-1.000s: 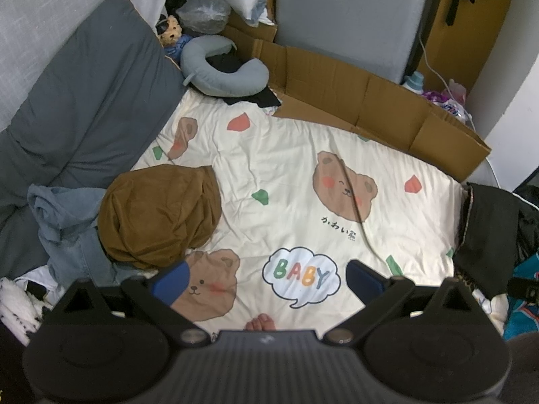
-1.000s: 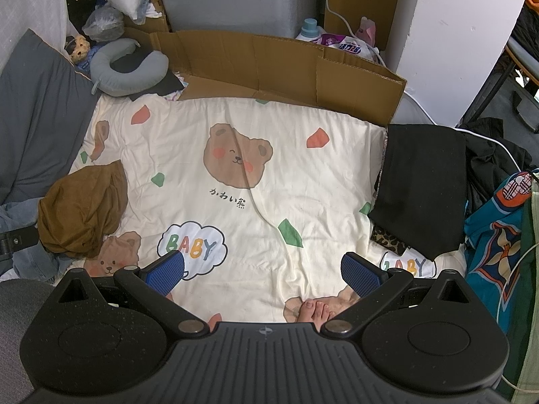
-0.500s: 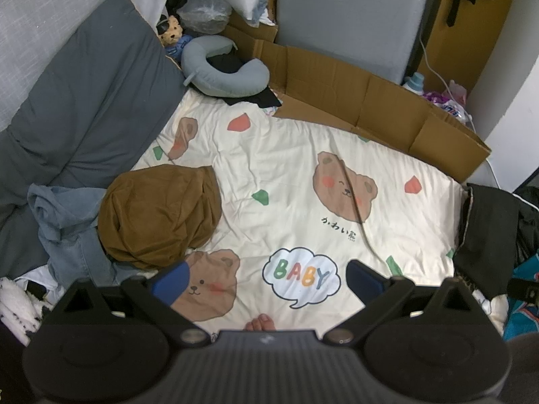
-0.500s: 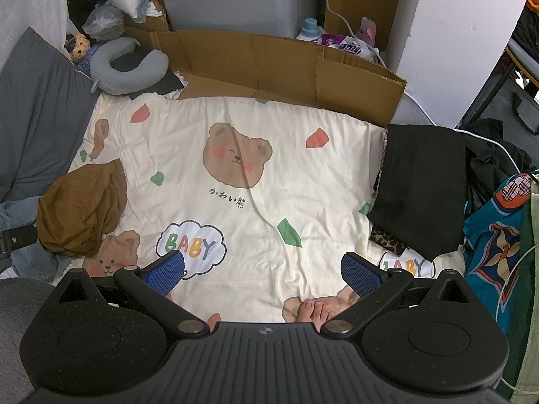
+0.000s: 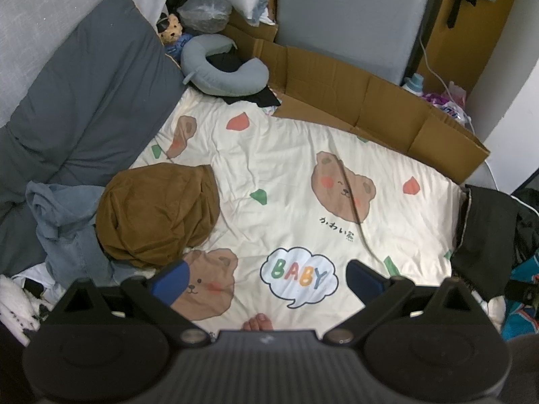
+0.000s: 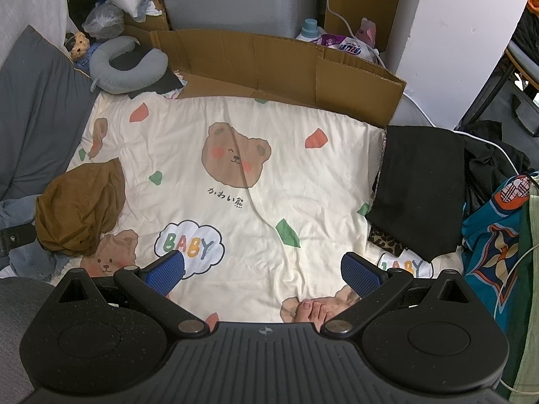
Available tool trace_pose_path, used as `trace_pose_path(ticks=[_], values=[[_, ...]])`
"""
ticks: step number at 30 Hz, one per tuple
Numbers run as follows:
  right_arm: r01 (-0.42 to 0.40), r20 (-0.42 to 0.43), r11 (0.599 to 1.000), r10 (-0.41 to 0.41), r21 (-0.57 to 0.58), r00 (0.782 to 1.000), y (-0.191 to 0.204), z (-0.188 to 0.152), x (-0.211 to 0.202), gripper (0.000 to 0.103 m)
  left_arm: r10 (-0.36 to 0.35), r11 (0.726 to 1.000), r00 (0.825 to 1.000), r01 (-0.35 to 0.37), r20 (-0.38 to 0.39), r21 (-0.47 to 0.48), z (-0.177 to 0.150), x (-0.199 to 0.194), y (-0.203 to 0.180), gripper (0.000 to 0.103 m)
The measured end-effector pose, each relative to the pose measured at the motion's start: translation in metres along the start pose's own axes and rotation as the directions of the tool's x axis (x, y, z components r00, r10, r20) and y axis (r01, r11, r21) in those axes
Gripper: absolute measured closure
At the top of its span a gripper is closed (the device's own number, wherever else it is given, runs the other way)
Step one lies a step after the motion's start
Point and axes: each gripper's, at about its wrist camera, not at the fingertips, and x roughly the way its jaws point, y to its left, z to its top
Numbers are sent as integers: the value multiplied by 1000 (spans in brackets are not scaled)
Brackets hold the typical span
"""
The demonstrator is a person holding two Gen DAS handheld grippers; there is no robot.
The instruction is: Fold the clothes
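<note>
Nothing moved; left gripper [image 5: 264,274] and right gripper [image 6: 262,269] hover spread, empty, over blanket [image 6: 303,181], brown garment [image 5: 155,215] unfolded

The blanket [image 6: 269,175] is cream with brown bears, red and green spots, and a white cloud with "BABY" in many colours. The crumpled garment [image 5: 155,215] is brown. The jeans [image 5: 64,222] beside it are light blue. The folded cloth [image 6: 417,181] is black. The neck pillow [image 5: 222,74] is grey-blue. The cardboard [image 6: 286,60] is tan.
</note>
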Motion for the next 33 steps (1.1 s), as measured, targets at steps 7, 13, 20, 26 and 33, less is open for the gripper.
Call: trace_pose_path(ticks=[7,13,20,26,33], values=[[2,-5,1000,-2,-2,1000,1,0,1,1,0,1000,1000,0,-1,-8,0,0,0,3],[6,-16,1000,-6,-2,1000,0,1,2,1,-6,1000,1000,6,-8,-2,1,1,-1,2],[9,-16,1000,-10,-29,1000,4,5,0,1,-44,999,998,43,-33,-29,3,4,4,2],[0,1,998,1,-56,1000,11,12,-1,1,-41,999,999,41,-30,-2,9,6,14,2],[-26,29,997,28,-67,999,19,25,-1,1,-30,999,1000,30,9,-41,22,3,46,2]])
